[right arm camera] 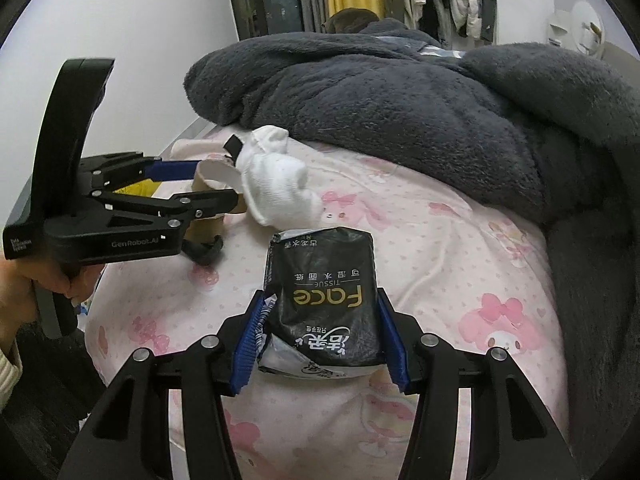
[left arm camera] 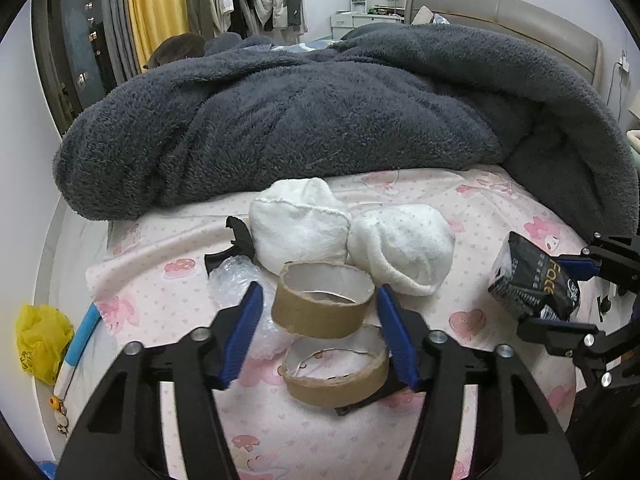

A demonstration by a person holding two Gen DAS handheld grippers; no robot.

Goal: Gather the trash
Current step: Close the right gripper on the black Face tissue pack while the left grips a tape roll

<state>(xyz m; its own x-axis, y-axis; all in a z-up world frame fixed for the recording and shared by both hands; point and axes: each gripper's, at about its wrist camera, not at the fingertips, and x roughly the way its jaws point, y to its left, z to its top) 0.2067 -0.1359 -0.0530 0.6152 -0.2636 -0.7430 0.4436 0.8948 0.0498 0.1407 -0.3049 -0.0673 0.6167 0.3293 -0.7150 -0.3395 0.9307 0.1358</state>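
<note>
My left gripper straddles a brown cardboard tape roll on the pink bedsheet. The right pad is at the roll's side and a thin gap shows by the left pad, so the jaws stand open around it. A second cardboard roll lies just below it. Crumpled clear plastic wrap and two white cloth bundles lie close by. My right gripper is shut on a black "Face" tissue pack, held above the sheet. The pack also shows in the left wrist view.
A thick dark grey fleece blanket is heaped across the bed behind the items. A yellow bag lies on the floor left of the bed. A black curved piece sits beside the cloths. A hand holds the left gripper's handle.
</note>
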